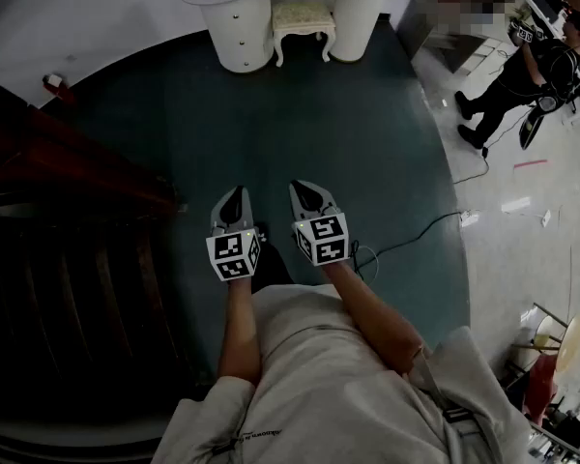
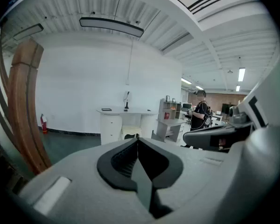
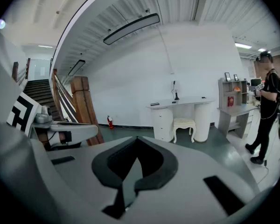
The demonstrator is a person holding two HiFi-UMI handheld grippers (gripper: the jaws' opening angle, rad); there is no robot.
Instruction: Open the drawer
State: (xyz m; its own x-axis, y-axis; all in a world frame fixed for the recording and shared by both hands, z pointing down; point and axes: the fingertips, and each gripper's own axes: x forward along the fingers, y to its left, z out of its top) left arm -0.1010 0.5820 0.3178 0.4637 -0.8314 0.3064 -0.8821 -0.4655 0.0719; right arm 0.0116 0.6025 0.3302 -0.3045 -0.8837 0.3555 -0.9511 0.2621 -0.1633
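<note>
a dark teal floor (image 1: 300,133) fills most of the head view, curving against a pale tiled area (image 1: 522,220) on the right. a dark brown wooden staircase (image 1: 68,249) takes up the left side. at the far edge stands a white curved dressing table (image 1: 353,17) on two round pedestals, with a small white cushioned stool (image 1: 303,19) between them. the drawers (image 1: 238,25) sit in the table's left pedestal, marked by small knobs. they look closed, though they are too small to be sure, and they are well apart from both grippers. a person in dark clothes (image 1: 517,80) stands on the tiles. the grey left gripper (image 1: 235,197) and grey right gripper (image 1: 304,193) are held side by side over the floor, pointing toward the table, each with its jaws pressed together on nothing. a small red fire extinguisher (image 1: 56,85) stands at the floor's far left edge.
</note>
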